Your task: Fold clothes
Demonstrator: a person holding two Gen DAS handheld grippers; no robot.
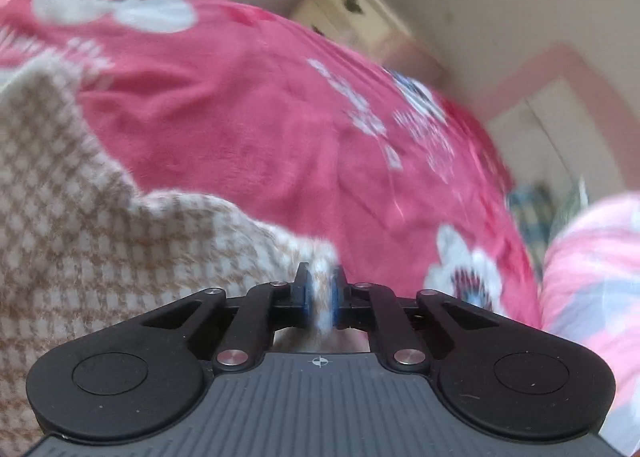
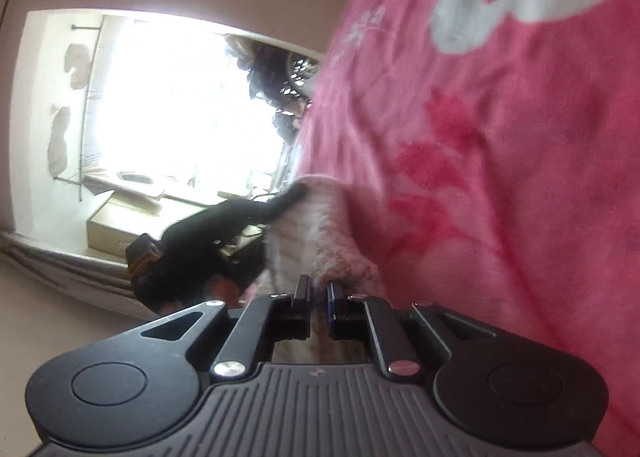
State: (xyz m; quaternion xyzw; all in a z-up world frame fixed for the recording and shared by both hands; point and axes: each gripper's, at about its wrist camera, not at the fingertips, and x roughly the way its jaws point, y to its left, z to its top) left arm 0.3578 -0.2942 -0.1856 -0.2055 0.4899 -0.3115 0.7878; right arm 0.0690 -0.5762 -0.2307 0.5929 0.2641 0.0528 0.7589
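1. The left gripper [image 1: 320,289] pinches an edge of the garment [image 1: 80,217], a beige-and-white checked knit; the cloth fills the gap between its closed-in jaws.
2. The right gripper [image 2: 318,295] pinches another edge of the same garment [image 2: 312,233]; here it looks pale and fuzzy, bunched between the jaws.
3. The garment hangs from both grippers just over the bed [image 1: 260,117], which wears a pink flowered cover; whether it touches the cover I cannot tell.
4. It looks soft, light and limp; it should drape and sag, not hold shape.
5. Judged best held at corners or hems, well apart; a shallow pinch on fuzzy knit may slip.
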